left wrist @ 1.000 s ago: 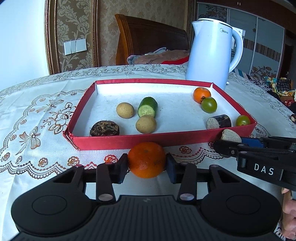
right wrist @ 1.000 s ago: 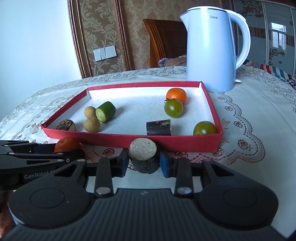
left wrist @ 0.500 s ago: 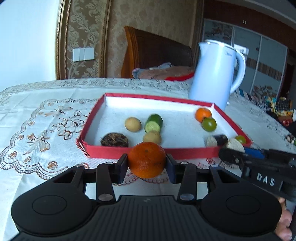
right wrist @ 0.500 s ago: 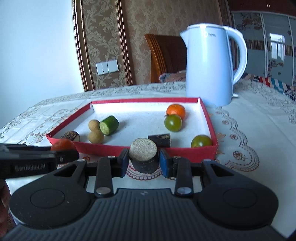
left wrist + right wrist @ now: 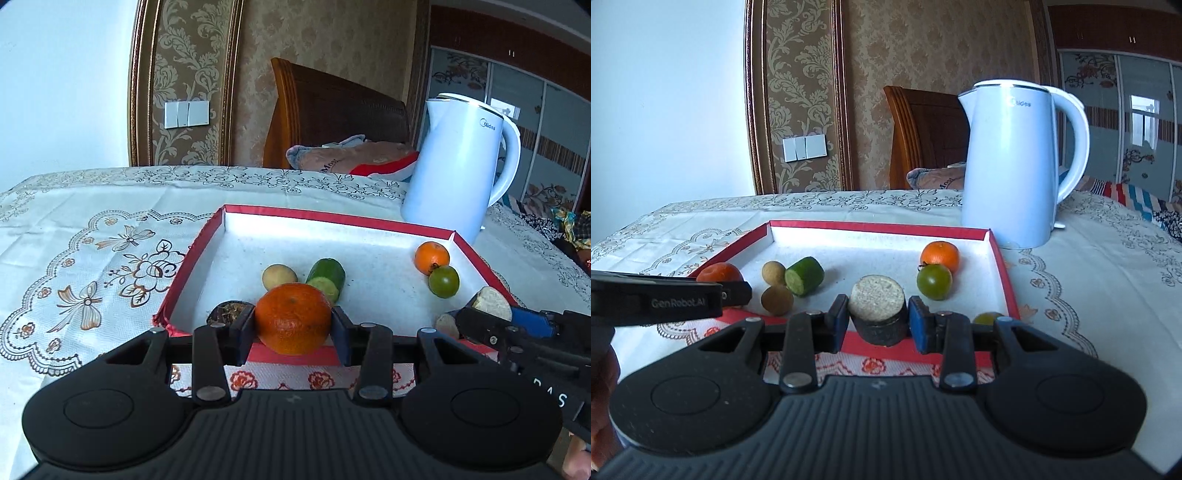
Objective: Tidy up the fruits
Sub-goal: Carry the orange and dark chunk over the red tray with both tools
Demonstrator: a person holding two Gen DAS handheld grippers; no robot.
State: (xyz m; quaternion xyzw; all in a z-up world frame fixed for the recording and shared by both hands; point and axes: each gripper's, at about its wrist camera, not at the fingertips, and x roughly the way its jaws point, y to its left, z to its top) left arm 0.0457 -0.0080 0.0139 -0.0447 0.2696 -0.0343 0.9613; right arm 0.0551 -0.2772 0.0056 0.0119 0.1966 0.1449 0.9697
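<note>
2 grippers are raised side by side at the near edge of the red tray (image 5: 192, 258), each with its fingers closed on a load. Clamped in the left gripper (image 5: 293, 328) is an orange mandarin (image 5: 293, 317), held by the dark pads on both sides, level with the tray's near wall. Closed in the same way, the right gripper (image 5: 877, 319) holds a dark-skinned cylinder piece (image 5: 879, 310) upright with its pale cut face upward, also above the near wall. Inside the tray on the white lining, the right wrist view shows 2 small tan round fruits (image 5: 774, 273), one behind the other, with a cut cucumber piece (image 5: 804, 276) lying just beside them on the right. Toward the far right corner sits a second mandarin (image 5: 940, 256) with a green tomato (image 5: 933, 281) touching it in front. Another greenish fruit (image 5: 988, 317) peeks out behind the right gripper's finger near the tray's near right corner. From the left wrist view, 1 dark round piece (image 5: 227, 310) lies in the near left corner, partly hidden by the finger. Just beyond the tray's far right corner a white kettle (image 5: 1012, 166) stands on the bench (image 5: 92, 240), which is covered by an embroidered cloth.
</note>
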